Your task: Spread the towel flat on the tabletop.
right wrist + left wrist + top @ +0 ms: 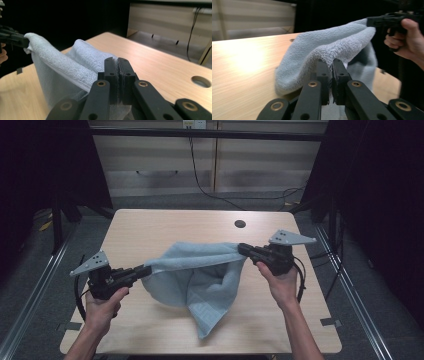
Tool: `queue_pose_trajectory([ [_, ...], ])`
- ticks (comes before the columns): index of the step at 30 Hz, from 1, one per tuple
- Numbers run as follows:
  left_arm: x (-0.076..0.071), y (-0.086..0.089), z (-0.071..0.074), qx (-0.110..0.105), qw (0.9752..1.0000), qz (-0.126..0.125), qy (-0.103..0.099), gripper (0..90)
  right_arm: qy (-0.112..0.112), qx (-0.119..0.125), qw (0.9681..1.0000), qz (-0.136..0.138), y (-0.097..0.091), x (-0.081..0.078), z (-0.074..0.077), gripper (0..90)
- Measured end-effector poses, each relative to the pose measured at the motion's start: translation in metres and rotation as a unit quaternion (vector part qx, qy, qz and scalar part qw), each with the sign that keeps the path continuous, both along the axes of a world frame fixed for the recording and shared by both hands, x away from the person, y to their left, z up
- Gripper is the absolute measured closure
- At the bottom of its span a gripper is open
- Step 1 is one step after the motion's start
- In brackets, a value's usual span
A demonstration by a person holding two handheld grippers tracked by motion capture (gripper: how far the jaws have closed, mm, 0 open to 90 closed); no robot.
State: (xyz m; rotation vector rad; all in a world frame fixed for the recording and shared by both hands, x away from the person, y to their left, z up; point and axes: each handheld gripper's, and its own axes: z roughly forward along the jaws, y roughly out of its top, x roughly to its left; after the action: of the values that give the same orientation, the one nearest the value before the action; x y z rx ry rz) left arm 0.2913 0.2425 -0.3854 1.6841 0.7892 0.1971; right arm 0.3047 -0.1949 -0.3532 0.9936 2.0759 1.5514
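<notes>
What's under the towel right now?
The towel hangs between the left tool and right tool, both shut on its edge. Bare table shows around it; the sagging cloth hides the patch beneath.

Dim room, dark edges; glare patch on table [249, 60]; near jaws soft.

Towel [200, 275]: strung between left gripper [144, 269] and right gripper [242, 249], above the middle of the table [150, 227]; its lower part sags onto the tabletop toward the near edge. Round hole [240, 224]: in the table behind the right gripper. Wall cable [197, 175]: behind the table's far edge.
</notes>
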Motion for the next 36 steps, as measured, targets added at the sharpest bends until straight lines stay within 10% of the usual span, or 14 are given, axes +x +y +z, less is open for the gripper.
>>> queue_pose_trajectory([
  [10,0.045,0.015,-0.089,0.054,0.9922,0.046,0.103,83.0,0.101,-0.032,0.9944,0.008,0.029,0.047,-0.091,84.2],
  [14,0.043,0.018,-0.099,0.063,0.9884,0.056,0.126,68.2,0.109,-0.024,0.9938,0.005,0.03,0.041,-0.102,58.5],
  [21,0.014,0.029,-0.077,0.061,0.9925,0.045,0.096,51.5,0.096,0.007,0.9949,0.03,0.017,-0.002,-0.079,49.9],
  [28,-0.011,0.007,-0.061,0.064,0.9967,-0.006,0.05,51.5,0.134,-0.012,0.9895,0.054,0.022,-0.028,-0.106,47.0],
  [36,-0.009,-0.044,-0.085,0.107,0.9888,-0.075,0.073,47.1,0.171,-0.022,0.9829,0.064,0.033,-0.029,-0.145,40.2],
])
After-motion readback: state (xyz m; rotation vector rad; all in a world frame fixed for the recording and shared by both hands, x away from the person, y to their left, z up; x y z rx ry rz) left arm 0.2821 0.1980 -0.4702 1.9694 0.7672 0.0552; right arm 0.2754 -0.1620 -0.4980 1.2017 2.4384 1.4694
